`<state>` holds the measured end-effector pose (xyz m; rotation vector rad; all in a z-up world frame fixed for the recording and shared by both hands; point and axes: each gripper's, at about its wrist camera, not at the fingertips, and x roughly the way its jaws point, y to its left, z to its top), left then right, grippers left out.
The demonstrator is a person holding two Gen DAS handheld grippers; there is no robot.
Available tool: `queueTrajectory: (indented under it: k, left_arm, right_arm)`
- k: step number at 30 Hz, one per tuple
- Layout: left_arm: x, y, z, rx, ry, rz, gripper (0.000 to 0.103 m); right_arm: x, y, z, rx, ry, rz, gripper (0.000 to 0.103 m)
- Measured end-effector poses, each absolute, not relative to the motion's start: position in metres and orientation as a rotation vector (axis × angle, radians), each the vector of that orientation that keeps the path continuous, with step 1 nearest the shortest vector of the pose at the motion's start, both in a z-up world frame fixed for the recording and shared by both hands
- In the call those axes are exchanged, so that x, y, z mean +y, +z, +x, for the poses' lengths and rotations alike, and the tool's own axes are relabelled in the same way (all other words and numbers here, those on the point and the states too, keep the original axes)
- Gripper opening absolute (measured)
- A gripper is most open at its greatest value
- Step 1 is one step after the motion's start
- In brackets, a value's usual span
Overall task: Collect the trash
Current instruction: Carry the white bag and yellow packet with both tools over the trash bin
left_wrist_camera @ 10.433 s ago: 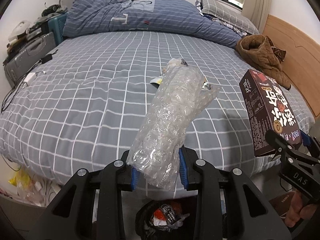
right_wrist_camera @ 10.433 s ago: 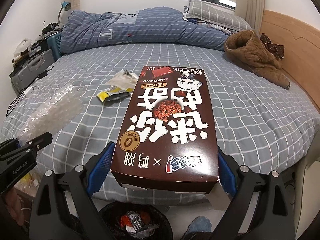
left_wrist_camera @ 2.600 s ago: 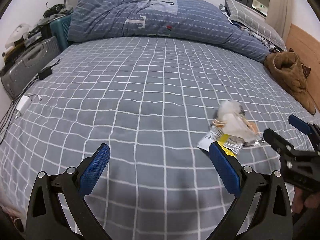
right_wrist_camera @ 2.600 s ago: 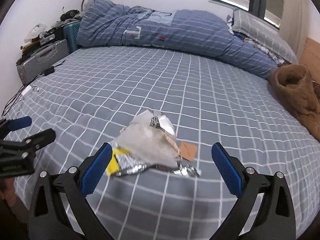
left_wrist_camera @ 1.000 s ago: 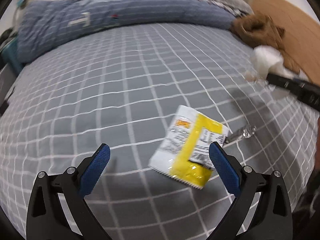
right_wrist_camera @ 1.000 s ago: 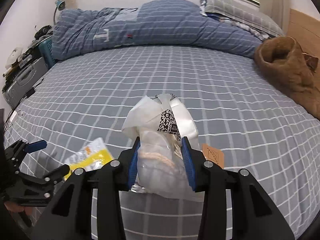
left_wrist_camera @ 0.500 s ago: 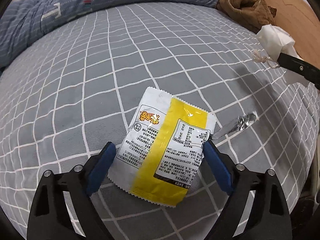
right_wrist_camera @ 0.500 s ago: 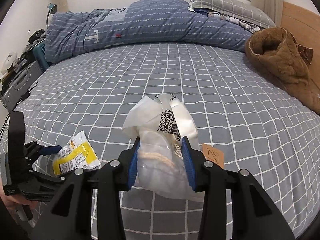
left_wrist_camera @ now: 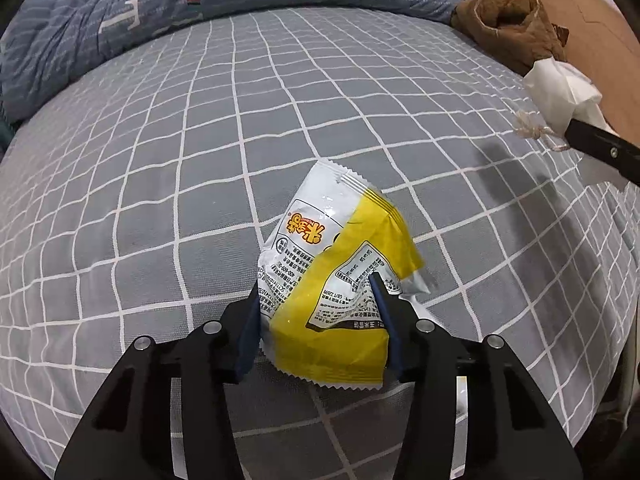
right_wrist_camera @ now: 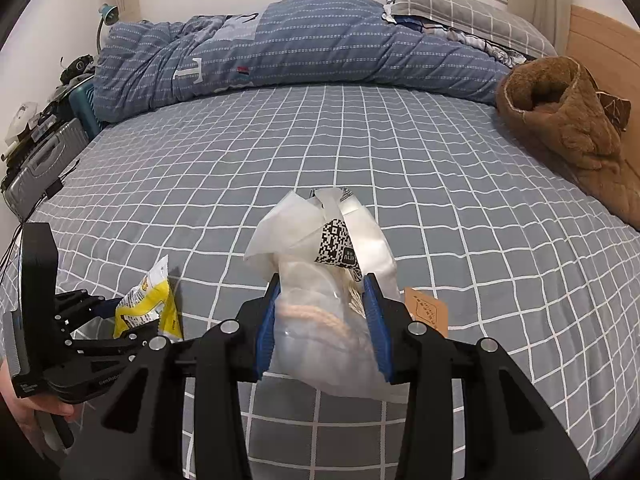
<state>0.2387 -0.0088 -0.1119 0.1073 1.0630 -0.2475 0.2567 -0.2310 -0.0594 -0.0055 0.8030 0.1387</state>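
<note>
A: Any change from a moment ago?
B: Yes. Left gripper (left_wrist_camera: 318, 312), wide apart before, now closing with the yellow snack wrapper (left_wrist_camera: 336, 280) between the pads, crumpled and lifted at the near edge of the bed (left_wrist_camera: 200, 152).
A: And the right gripper (right_wrist_camera: 323, 320)?
B: Unmoved, angled downward, clamped on the white plastic bag (right_wrist_camera: 320, 256).

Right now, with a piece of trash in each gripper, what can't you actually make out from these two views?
- Left wrist view: the lower end of the yellow snack wrapper is hidden between the closing jaws.
- Right wrist view: the base of the white plastic bag sits behind the gripper body.
- The small brown tag is partly covered by a finger; its print is too small to read.
- No trash bin shows in either view.
</note>
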Motion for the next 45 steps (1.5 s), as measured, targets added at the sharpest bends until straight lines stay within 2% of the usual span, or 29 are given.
queueTrajectory:
  k: [19,45]
  left_arm:
    - [0.008,-0.086,0.219,1.028,-0.122,0.045,0.048]
    - [0.019,-0.054,0.117,0.962,-0.041,-0.055,0.047]
  right_arm:
    - [-0.211,-0.050,0.241,0.793,0.140,-0.038,0.038]
    - [-0.178,-0.043,0.140,0.774,0.130,-0.085,0.038]
